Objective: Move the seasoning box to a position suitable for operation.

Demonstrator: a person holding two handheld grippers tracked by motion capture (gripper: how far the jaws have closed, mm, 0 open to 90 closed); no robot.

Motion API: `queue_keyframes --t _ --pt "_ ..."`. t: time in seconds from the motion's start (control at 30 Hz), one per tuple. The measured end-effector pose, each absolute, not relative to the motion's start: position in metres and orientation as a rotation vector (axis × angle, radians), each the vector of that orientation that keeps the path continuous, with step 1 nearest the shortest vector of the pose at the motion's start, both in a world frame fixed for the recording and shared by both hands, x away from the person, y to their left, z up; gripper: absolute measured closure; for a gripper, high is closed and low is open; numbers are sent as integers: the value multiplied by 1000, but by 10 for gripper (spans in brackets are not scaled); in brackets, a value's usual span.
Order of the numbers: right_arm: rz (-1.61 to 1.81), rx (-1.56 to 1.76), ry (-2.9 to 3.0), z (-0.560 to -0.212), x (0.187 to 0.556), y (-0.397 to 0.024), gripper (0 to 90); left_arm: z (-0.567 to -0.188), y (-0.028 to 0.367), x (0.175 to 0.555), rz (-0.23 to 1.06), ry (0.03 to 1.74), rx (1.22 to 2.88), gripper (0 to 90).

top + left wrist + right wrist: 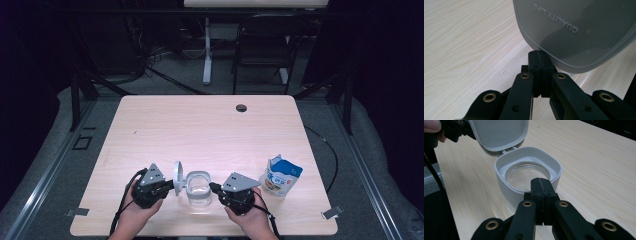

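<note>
— So where is the container seen?

— Near the front edge of the pale wooden table (200, 125), between the two grippers, a white, rounded-square plastic container (198, 189) is set upright. A clear glass jar mouth is seen inside its white collar in the right gripper view (527, 171).

— And its lid?

— The grey, rounded-square hinged lid (177, 178) is swung open and stands on edge at the container's left side in the high view. Raised lettering is read on it in the left gripper view (579, 27). In the right gripper view the lid (499, 133) is seen tilted back above the rim, joined to the container by a small hinge.

— How are the jaws found?

— The left gripper (169, 186) is held in the person's left hand (137, 212); its black jaws are pressed together, tips at the lower edge of the lid (537, 56), with nothing clamped between them as far as can be told. The right gripper (215, 188), held in the right hand (255, 217), is likewise closed, jaws together, with its tips (541, 185) right at the container's near rim; whether it is touched cannot be told.

— Anything else on the table?

— A white and blue printed pouch (281, 176) with its top torn open is stood just to the right of the right gripper. A small dark round cable hole (241, 107) is seen near the table's far edge.
</note>
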State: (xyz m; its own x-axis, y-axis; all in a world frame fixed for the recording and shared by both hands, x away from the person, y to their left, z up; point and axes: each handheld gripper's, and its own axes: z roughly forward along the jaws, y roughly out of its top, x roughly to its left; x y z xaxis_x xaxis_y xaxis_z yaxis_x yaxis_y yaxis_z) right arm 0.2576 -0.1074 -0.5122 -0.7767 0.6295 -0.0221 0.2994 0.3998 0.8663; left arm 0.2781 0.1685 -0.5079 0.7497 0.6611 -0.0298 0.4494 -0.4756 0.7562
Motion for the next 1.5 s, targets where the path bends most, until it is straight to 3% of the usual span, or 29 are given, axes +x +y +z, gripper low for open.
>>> queue_keyframes --t 0.9,1.5 --pt "1325 810 2307 -511 257 -108 900 -511 167 286 334 838 2128 900" --pt "1334 810 2296 -510 253 -118 843 -512 180 283 333 885 2075 880"
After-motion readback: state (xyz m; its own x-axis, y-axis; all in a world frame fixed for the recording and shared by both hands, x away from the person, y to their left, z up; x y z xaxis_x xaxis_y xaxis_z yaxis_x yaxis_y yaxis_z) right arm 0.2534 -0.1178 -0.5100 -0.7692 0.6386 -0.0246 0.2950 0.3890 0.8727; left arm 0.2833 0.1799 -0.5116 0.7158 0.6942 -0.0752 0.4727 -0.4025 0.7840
